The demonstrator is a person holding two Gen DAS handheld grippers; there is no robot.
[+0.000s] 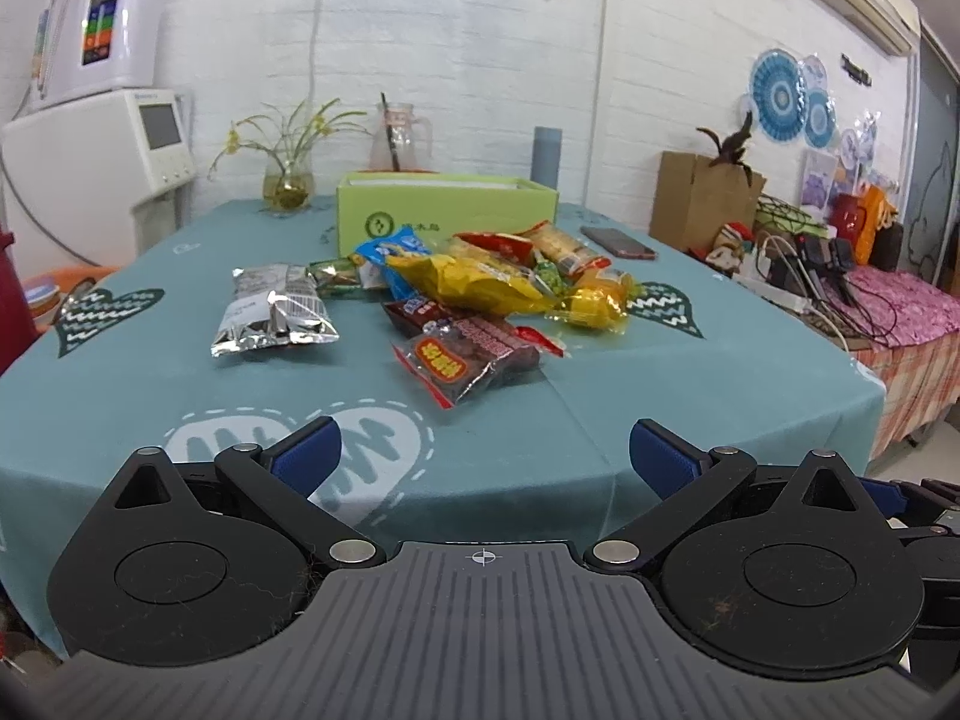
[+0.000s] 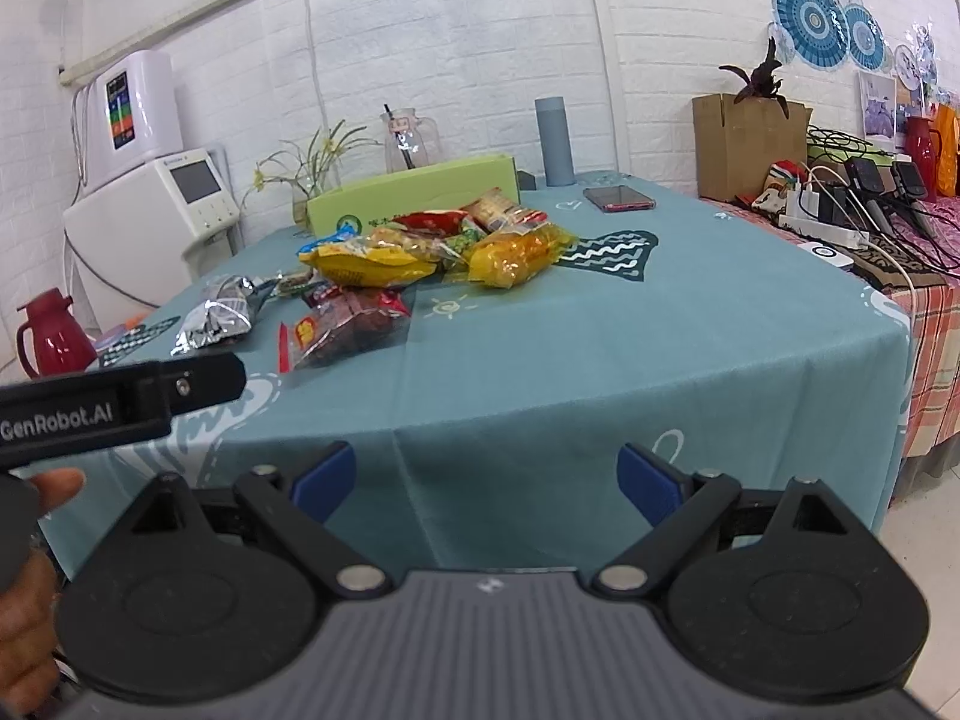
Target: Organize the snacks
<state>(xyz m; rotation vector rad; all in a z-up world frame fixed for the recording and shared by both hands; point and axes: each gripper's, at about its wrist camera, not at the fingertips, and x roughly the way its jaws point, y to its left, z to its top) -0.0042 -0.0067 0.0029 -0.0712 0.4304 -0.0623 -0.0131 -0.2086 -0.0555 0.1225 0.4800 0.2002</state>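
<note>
A pile of snack packets lies mid-table on a teal cloth: a silver foil bag, a dark red packet, a yellow bag and a yellow-orange pack. Behind them stands an open green box. My left gripper is open and empty, over the table's near edge, well short of the pile. My right gripper is open and empty, near the table's front corner. The right wrist view shows the same pile, with the foil bag, red packet, yellow bag and green box.
A phone, a grey bottle, a glass jug and a plant vase stand at the back. A side table with chargers and cables is at the right. The left gripper's body shows at the left.
</note>
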